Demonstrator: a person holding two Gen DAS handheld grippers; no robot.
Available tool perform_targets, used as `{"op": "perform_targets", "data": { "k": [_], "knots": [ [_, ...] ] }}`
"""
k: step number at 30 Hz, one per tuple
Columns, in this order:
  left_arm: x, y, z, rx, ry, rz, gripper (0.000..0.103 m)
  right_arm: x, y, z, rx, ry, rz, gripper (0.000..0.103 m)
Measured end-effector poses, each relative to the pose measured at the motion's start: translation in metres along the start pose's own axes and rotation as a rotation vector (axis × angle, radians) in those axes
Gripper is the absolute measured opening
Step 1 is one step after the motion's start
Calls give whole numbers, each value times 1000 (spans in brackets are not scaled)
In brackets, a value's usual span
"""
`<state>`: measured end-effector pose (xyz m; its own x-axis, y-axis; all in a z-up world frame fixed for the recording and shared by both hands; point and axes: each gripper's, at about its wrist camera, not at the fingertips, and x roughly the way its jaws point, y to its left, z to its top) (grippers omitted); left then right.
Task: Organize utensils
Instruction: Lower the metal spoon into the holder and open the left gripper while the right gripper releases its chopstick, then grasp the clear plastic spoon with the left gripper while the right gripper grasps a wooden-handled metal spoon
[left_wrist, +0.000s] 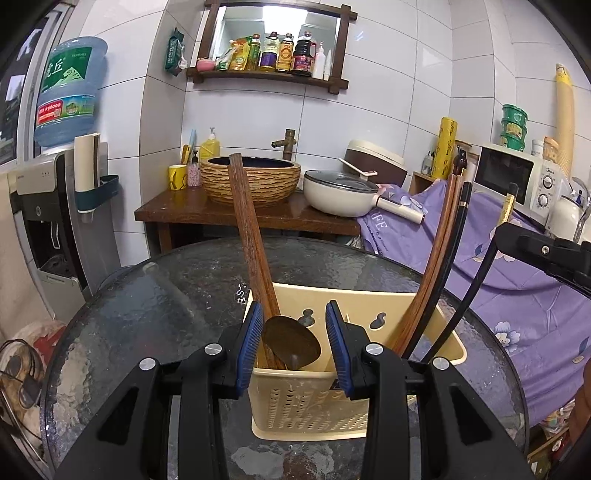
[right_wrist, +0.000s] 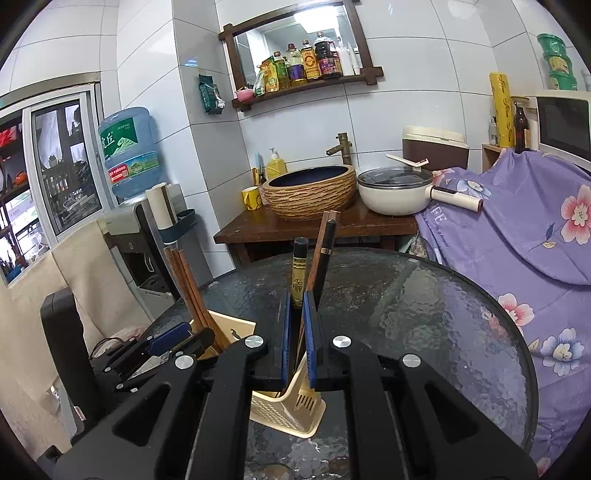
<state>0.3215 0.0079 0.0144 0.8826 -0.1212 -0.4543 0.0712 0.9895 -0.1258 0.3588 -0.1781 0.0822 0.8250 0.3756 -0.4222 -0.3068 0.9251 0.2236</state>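
A cream perforated plastic utensil caddy (left_wrist: 314, 398) is standing on the round dark textured-glass table (left_wrist: 155, 302), serving as the collection point for the task. Brown wooden chopsticks (left_wrist: 247, 229) are leaning upright in its left compartment beside a dark wooden spoon (left_wrist: 291, 341); more reddish-brown chopsticks (left_wrist: 436, 266) and a black chopstick with a gold band (left_wrist: 452, 251) are standing in the right compartment — sorted by side, judging from how they lie.

The left gripper (left_wrist: 294, 343) is hovering at the caddy's near rim with its blue pads partly spread; the spoon bowl and chopstick ends are sitting between the pads, apparently untouched, so nothing is being held there.

The right gripper (right_wrist: 297, 332) is pressed nearly together, pinching a black chopstick with a gold inscribed top (right_wrist: 298, 273) — held upright, tip pointing down into the caddy's right compartment (right_wrist: 284, 410), likely for lowering in. Whether the tip is resting on the bottom cannot be told.
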Motion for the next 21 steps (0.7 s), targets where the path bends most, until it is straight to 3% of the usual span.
{"op": "perform_targets", "data": {
  "k": [4,7,9,10,12,15,18,21],
  "knots": [
    [-3,1,1,-13,-9,-5,39,0,-1,-1,-3,-6,5,8],
    [-13,1,1,-23,-32,-23,54,-1,-2,-3,-10,-12,-7,16],
    [-27,0,0,-20,-74,-11,70,-6,-4,-5,8,-29,2,52],
    [-32,-1,0,-23,-86,-19,73,-9,-5,-6,16,-40,6,55],
    [-43,-1,-2,-27,-101,-36,83,-15,-4,-8,4,-50,-5,55],
    [-59,-2,-10,-8,-112,-6,93,-29,2,-18,-34,-68,-48,55],
    [-69,0,-23,19,-85,52,95,-39,6,-33,-61,-62,-65,56],
    [-70,6,-42,27,-3,83,95,-35,8,-57,-73,40,-55,56]
  ]
}}
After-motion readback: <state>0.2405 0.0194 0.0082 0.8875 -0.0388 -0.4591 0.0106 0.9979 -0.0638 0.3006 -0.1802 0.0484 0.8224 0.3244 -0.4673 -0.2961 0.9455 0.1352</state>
